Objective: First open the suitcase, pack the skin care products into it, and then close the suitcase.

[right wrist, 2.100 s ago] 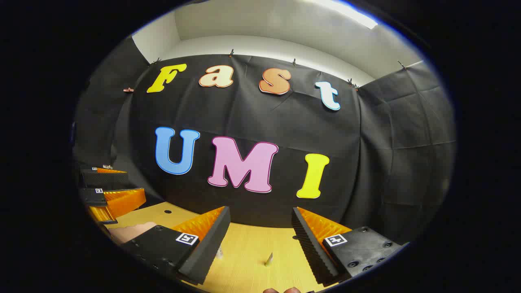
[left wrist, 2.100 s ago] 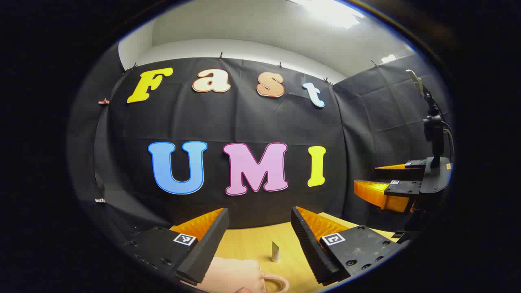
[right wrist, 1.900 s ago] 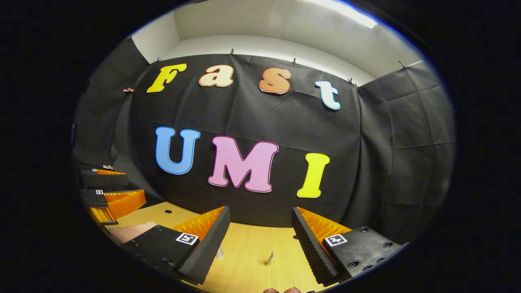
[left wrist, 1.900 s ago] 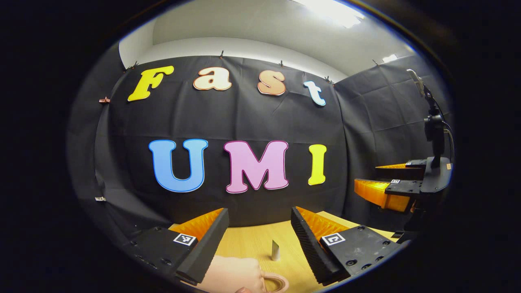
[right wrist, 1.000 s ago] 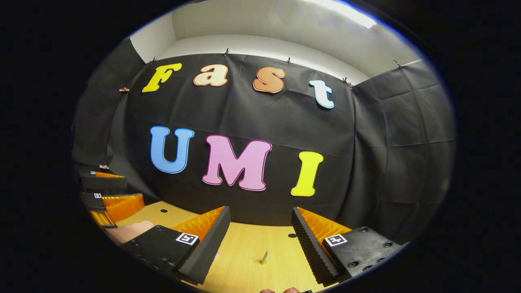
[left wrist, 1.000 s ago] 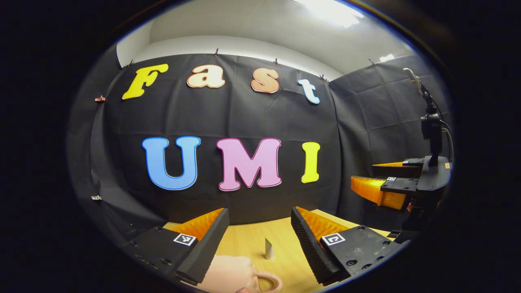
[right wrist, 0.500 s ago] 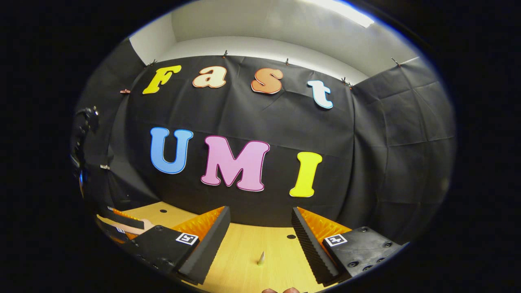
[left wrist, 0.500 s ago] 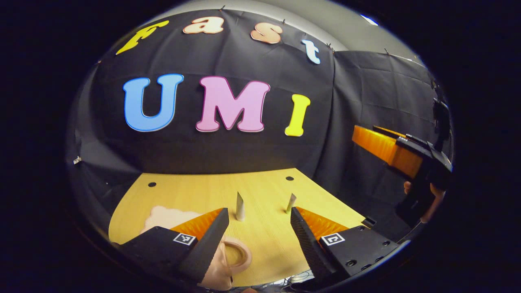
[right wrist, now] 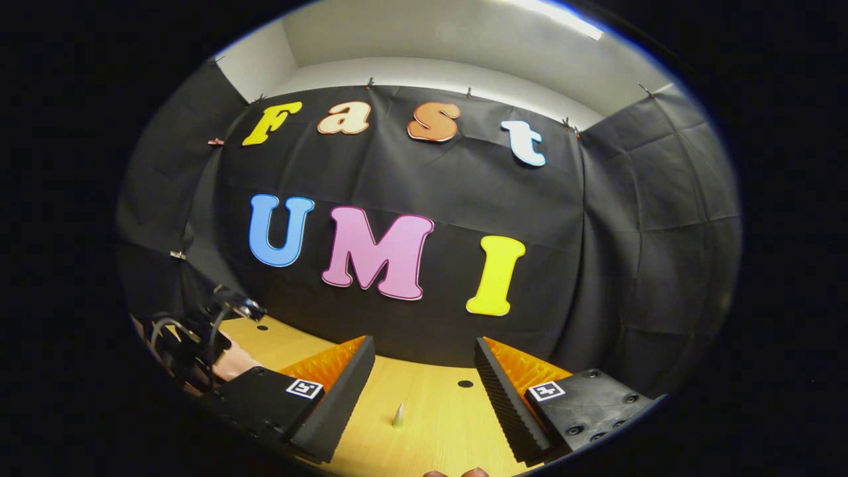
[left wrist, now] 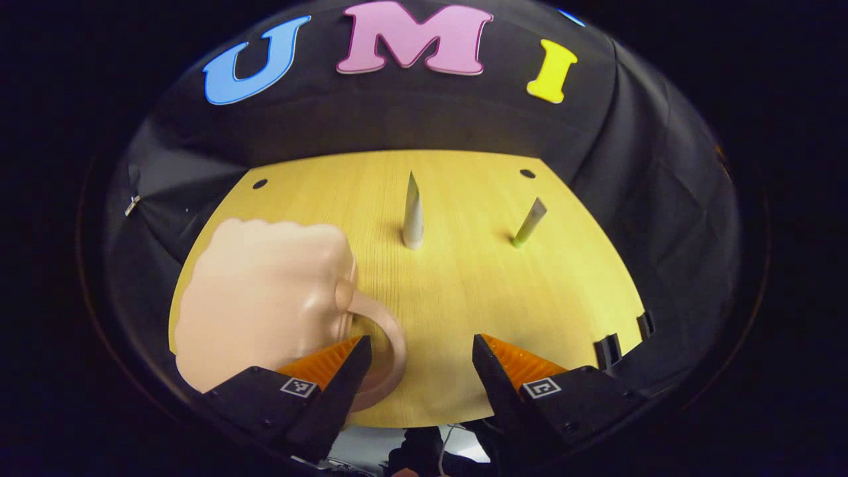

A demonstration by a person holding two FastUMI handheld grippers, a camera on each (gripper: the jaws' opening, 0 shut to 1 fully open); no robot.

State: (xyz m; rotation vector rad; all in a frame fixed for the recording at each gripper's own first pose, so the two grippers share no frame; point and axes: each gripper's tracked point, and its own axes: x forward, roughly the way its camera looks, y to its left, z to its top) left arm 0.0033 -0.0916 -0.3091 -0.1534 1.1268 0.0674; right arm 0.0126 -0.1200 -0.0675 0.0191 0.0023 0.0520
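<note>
Pale pink, the closed suitcase [left wrist: 265, 291] lies on the wooden table [left wrist: 477, 291], its handle beside the left gripper [left wrist: 421, 371], whose jaws gape empty. Two skin care tubes [left wrist: 413, 215] stand beyond, unpacked. The right gripper [right wrist: 424, 381] is likewise spread. Nothing seems done yet.

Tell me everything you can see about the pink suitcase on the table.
The pink suitcase is a small, pale pink case with a smooth, plastic-looking shell and a scalloped outline along its far and left edges. A rounded loop handle of the same colour sticks out of its right side. It lies flat and closed on the left part of the wooden table. The left hand-held gripper hangs open at its near edge, its left finger in front of the handle; whether they touch cannot be told.
</note>
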